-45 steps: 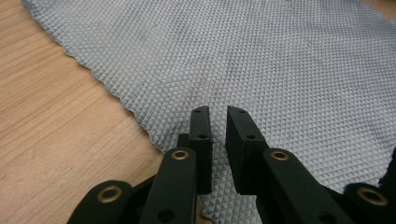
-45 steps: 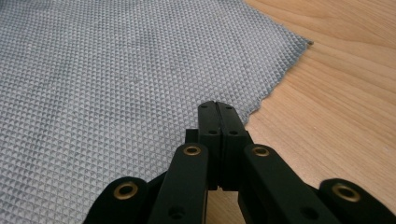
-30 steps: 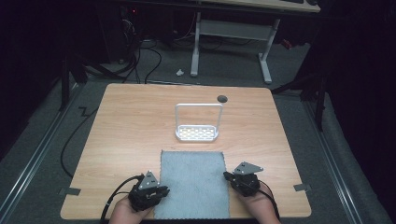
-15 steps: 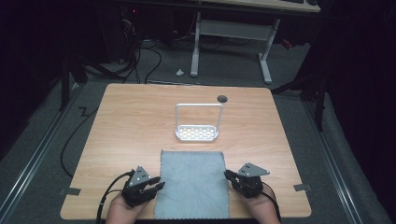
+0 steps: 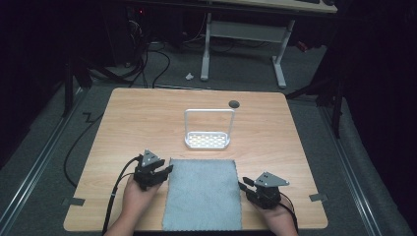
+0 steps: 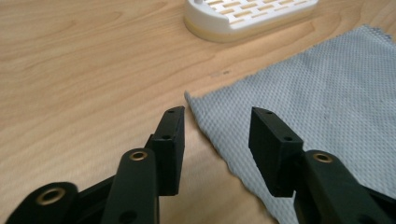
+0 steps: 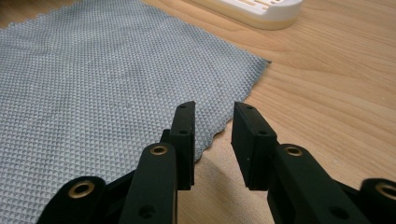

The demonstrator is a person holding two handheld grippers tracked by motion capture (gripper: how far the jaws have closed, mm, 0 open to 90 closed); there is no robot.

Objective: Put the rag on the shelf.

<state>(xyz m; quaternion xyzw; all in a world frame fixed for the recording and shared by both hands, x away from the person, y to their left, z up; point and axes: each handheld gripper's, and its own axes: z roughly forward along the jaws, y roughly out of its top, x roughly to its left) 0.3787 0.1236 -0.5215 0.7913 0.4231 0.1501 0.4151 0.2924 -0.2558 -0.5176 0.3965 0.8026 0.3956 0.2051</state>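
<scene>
- We are seeing the white rack running off the top edge in the left gripper view, its handle out of frame.
- We are losing the grey cloth past the left edge in the right gripper view.
- The person's forearms are leaving the bottom of the high view.

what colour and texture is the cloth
Grey cloth with a fine waffle weave, clearest in the right gripper view.
</scene>
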